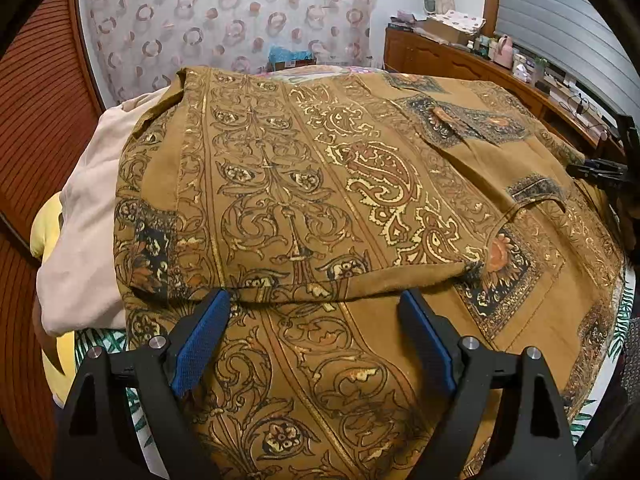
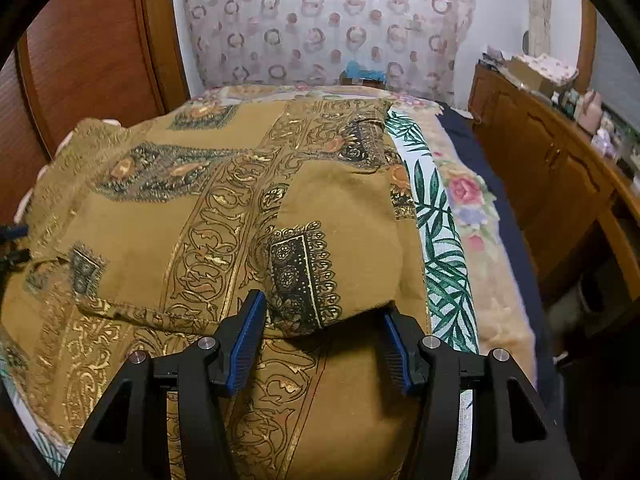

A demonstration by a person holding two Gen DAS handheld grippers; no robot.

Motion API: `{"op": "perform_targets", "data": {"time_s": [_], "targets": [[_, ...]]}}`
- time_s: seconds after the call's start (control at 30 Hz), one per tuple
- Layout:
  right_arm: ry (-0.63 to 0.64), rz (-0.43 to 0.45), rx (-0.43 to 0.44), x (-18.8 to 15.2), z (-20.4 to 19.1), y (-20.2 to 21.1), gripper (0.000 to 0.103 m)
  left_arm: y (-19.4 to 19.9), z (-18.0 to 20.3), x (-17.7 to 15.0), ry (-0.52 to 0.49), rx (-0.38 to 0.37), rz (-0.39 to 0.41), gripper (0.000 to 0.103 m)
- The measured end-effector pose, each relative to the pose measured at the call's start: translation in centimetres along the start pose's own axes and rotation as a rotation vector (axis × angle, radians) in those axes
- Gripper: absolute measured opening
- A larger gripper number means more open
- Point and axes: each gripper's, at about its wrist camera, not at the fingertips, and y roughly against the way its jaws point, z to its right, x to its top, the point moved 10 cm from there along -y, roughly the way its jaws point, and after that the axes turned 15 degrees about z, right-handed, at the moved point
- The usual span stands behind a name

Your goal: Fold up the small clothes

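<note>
Both left gripper and right gripper stand spread at the garment fold edge; shallow bites risk the fold springing open.

Left black two-finger tool with blue pads is gaping wide, angled downward; right black blue-padded tool is likewise gaping.

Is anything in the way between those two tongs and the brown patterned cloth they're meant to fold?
Nothing visible. The left tongs and right tongs both stand open right at the folded edge of the brown patterned cloth, with no object between.
</note>
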Motion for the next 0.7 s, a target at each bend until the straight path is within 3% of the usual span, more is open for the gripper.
{"op": "perform_targets", "data": {"time_s": [0.1,0.2,0.33,0.5,0.7], "targets": [[-0.012,0.001,0.012,0.0,0.2,0.0,0.057,1.0,-0.3,-0.5,0.039,-0.006,-0.007,0.087],[-0.005,0.001,0.009,0.0,0.2,0.0,0.057,2.6,-0.6,-0.1,0.105,-0.04,0.045,0.087],[-0.003,0.001,0.01,0.0,0.3,0.0,0.057,4.8,-2.1,0.8,0.116,0.01,0.112,0.086],[0.0,0.001,0.01,0.0,0.4,0.0,0.057,6.0,-4.8,2.1,0.18,0.054,0.161,0.062],[0.0,0.001,0.01,0.0,0.4,0.0,0.057,4.2,-6.3,2.4,0.191,0.075,0.137,0.039]]}}
